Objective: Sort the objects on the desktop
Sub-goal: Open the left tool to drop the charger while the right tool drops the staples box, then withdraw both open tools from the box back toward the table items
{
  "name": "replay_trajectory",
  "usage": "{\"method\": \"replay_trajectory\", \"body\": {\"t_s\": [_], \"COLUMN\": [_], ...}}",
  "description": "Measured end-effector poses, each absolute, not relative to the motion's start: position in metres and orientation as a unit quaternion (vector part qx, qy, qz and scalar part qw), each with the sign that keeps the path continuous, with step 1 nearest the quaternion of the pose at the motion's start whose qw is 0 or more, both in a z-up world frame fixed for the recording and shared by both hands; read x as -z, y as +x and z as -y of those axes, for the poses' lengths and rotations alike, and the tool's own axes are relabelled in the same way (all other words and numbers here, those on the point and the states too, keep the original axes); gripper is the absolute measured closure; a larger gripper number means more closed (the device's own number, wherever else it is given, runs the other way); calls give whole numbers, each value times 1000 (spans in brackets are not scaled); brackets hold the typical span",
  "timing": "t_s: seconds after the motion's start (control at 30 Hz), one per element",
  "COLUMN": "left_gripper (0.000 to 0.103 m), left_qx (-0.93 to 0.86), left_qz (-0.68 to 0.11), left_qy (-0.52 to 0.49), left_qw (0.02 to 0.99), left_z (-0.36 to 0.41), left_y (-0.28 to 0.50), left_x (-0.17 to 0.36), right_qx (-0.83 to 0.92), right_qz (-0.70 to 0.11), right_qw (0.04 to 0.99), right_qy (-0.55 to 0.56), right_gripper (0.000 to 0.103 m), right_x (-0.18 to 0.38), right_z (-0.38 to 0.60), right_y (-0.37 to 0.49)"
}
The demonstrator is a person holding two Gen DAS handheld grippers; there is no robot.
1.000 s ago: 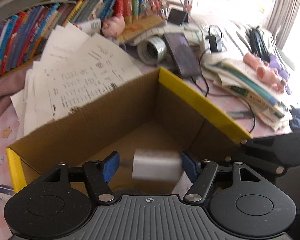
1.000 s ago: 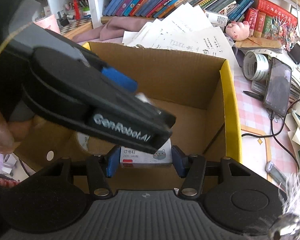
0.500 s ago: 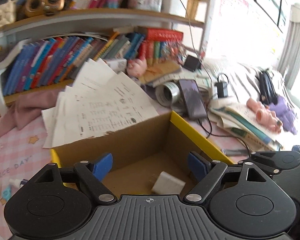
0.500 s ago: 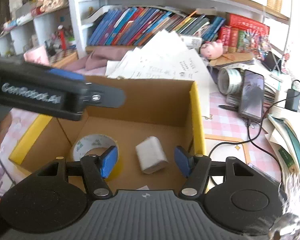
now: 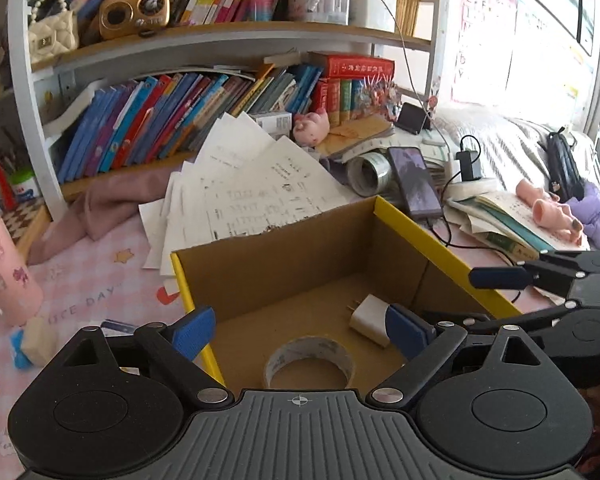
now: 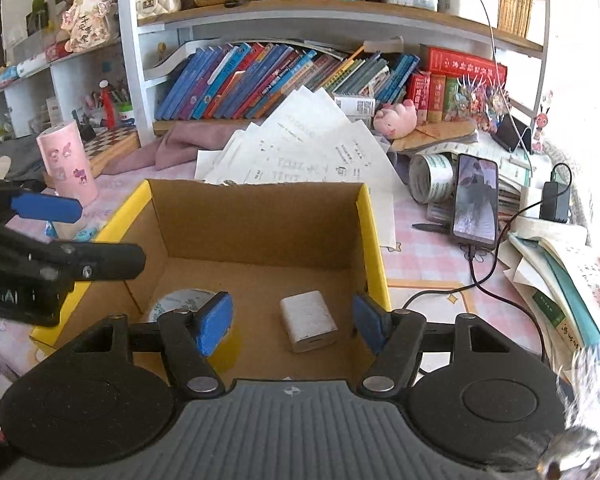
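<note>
On the pink checked desk cover (image 6: 428, 248), printed "NICE DAY" along its left part, we saw an open cardboard box (image 6: 256, 216) with yellow-taped rims standing among clutter. Behind it lay fanned printed worksheets (image 6: 312, 152), a pink cloth (image 6: 188, 144) and a white shelf of slanted books (image 6: 260, 80); to its right were a phone (image 6: 475, 204) on a cable, a roll of printed tape (image 6: 432, 178) and a stack of open books (image 6: 560, 280). A pink cartoon tumbler (image 6: 66, 164) stood at the left. Wall posters by the bright window showed letters we could not read fully.

Inside the box, a white charger plug (image 6: 308, 320) lay on the floor beside a roll of clear tape (image 5: 310, 364). The left gripper (image 5: 300, 328) hovered above the box's near edge, tilted downward, jaws having just spread wide with nothing between them. The right gripper (image 6: 292, 320) hung likewise over the box, its jaws having just parted, empty, the plug lying below and free. Part of "GenRobot.AI" showed on the left gripper's side.
</note>
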State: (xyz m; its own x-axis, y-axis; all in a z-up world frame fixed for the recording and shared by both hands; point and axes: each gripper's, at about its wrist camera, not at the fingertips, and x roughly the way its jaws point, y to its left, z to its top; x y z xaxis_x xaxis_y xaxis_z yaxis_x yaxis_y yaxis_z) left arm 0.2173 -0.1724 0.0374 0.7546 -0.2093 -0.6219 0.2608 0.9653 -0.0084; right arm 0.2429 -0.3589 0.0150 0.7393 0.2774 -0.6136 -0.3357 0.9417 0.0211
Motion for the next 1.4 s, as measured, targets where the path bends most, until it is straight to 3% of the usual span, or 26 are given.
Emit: {"method": "replay_trajectory", "body": {"t_s": [0.33, 1.1, 1.27, 1.4], "left_gripper": [9, 7, 7, 7], "left_qx": [124, 146, 109, 96], "left_qz": [-319, -329, -334, -338], "left_qy": [13, 15, 37, 37], "left_qw": [939, 933, 936, 936], "left_z": [140, 50, 18, -7], "left_y": [196, 143, 126, 110], "left_x": [-37, -28, -28, -28], "right_qx": [-129, -53, -59, -73], "right_qz": [-315, -309, -306, -306], "right_qw": [940, 949, 950, 949], "right_qy": [-38, -40, -24, -14], "right_gripper": [33, 32, 35, 43], "right_x": [-23, -31, -28, -25], "right_z": [342, 259, 232, 209], "right_y": [225, 137, 120, 108]}}
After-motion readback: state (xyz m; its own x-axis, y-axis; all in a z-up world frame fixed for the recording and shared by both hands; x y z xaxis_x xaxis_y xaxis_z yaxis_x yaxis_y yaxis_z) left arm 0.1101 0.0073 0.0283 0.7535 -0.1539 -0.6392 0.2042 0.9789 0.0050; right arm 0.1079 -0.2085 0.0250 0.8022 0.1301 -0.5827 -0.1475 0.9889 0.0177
